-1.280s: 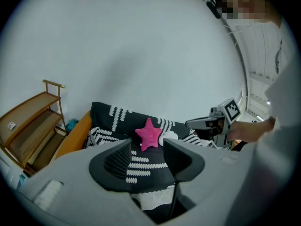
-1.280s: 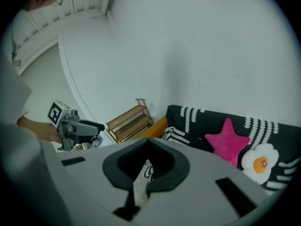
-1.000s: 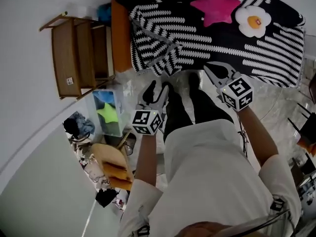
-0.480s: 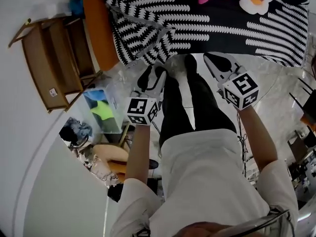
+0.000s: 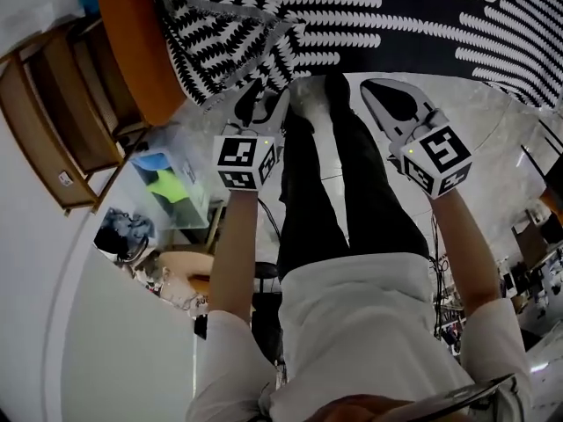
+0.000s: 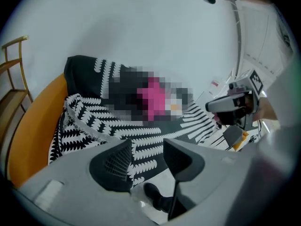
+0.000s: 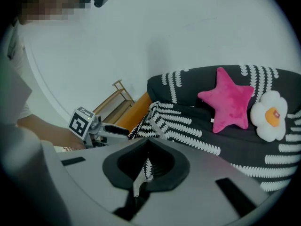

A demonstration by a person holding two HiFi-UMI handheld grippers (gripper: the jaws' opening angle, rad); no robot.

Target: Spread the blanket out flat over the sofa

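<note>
Pale floor (image 5: 493,148) is showing before the sofa (image 5: 132,47), where the blanket (image 5: 387,33) is lying over the seat but bunching beside the sofa's arm, so the left tongs (image 5: 266,97), gaping, and right tongs (image 5: 369,88), closed on nothing, are likely needing to pinch that bunched edge and draw it flat.

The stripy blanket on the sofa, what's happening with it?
A person stands facing the sofa with a gripper in each hand. The left gripper is open, the right gripper is shut, and neither holds anything. The blanket covers the sofa but lies rumpled at its orange end.
</note>
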